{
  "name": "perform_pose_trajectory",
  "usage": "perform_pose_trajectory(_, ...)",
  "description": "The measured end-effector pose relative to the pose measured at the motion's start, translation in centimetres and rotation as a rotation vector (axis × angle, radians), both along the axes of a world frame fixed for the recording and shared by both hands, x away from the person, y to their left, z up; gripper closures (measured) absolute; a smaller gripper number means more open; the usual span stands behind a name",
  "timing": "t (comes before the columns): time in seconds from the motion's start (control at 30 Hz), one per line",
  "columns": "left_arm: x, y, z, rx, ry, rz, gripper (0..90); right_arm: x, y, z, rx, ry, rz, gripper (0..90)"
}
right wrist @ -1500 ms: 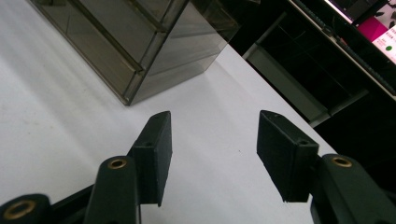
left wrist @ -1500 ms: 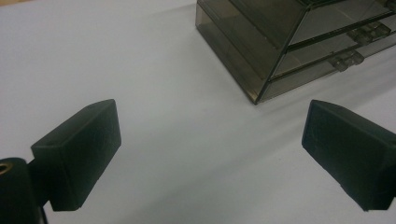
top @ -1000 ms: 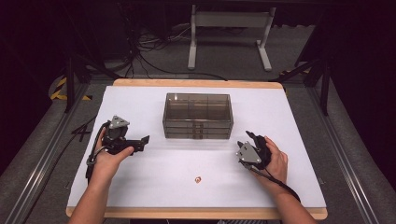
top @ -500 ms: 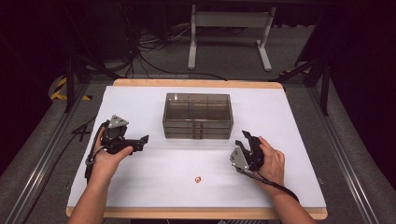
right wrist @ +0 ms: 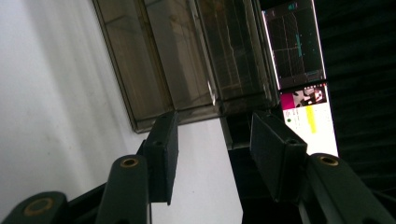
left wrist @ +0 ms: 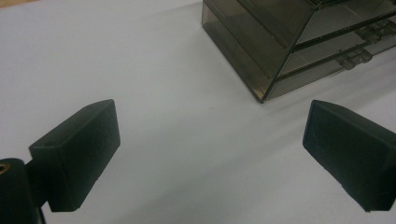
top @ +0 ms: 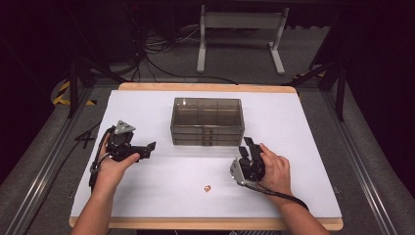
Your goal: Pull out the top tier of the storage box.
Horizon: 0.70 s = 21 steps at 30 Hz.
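A smoky see-through drawer box (top: 207, 121) stands in the middle of the white table (top: 313, 127). My left gripper (top: 148, 150) rests left of it, aimed toward the box, jaws wide open and empty. In the left gripper view (left wrist: 205, 140) the box's near corner (left wrist: 299, 37) lies ahead, apart from the pads. My right gripper (top: 248, 147) hovers just off the box's front right corner, tilted on its side. Its jaws (right wrist: 212, 140) stand partly open with nothing between them and have just been closing a little; the box (right wrist: 187, 56) is close ahead.
A small copper-coloured piece (top: 207, 188) lies on the table near the front, between the two hands. Cables trail off the left edge (top: 83, 142). A metal stand (top: 240, 29) is on the floor beyond the table.
The right hand has slid left toward the box's front right corner and rolled the gripper onto its side. The left hand has stayed put.
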<state>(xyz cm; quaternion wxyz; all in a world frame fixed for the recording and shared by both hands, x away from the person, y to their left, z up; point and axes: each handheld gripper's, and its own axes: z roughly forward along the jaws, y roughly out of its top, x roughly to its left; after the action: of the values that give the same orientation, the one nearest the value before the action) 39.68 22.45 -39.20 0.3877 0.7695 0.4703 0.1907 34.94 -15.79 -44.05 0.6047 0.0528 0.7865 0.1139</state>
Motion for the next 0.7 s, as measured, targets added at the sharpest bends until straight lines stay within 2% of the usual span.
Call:
perform_pose_trajectory(0.13, 0.0, 0.1, 0.1, 0.000, 0.005, 0.004, 4.7, -0.2, 0.7, 0.5, 0.011, 0.002, 0.010, 52.9)
perform_pose_trajectory(0.23, -0.1, 0.2, 0.1, -0.004, 0.002, 0.007, 4.7, -0.3, 1.2, 0.6, -0.009, -0.015, 0.018, 53.1)
perform_pose_trajectory(0.33, -0.1, 0.3, 0.1, -0.008, 0.000, 0.008, 4.7, -0.3, 1.7, 0.7, -0.050, -0.034, 0.028, 53.6)
perform_pose_trajectory(0.47, 0.0, 0.2, 0.0, -0.002, 0.010, 0.003, 4.7, -0.3, 2.3, 0.8, -0.061, -0.033, 0.036, 55.3)
perform_pose_trajectory(0.57, 0.1, 0.0, -0.3, 0.006, 0.022, -0.004, 4.7, -0.2, 2.8, 0.8, -0.092, -0.043, 0.045, 56.4)
perform_pose_trajectory(0.7, -0.1, 0.0, -0.5, 0.008, 0.017, -0.002, 4.7, -0.1, 3.4, 0.9, -0.116, -0.058, 0.054, 58.2)
